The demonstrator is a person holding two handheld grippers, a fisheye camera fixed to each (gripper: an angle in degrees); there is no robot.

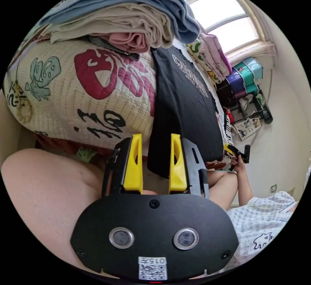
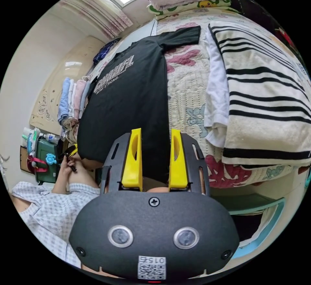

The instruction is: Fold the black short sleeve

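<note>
Folding starts at the hem: your left gripper (image 1: 155, 165) and right gripper (image 2: 155, 163) both hang open over the black shirt (image 2: 129, 103); pinch both corners evenly.

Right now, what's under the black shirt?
The black shirt lies spread on a cream quilted bedspread with red and blue prints. The shirt hides whatever bedspread pattern sits directly beneath it.

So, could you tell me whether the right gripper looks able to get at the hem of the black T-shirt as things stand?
Probably yes: the right gripper stands open at the black T-shirt's near hem, with nothing lying between its jaws and the cloth.
</note>
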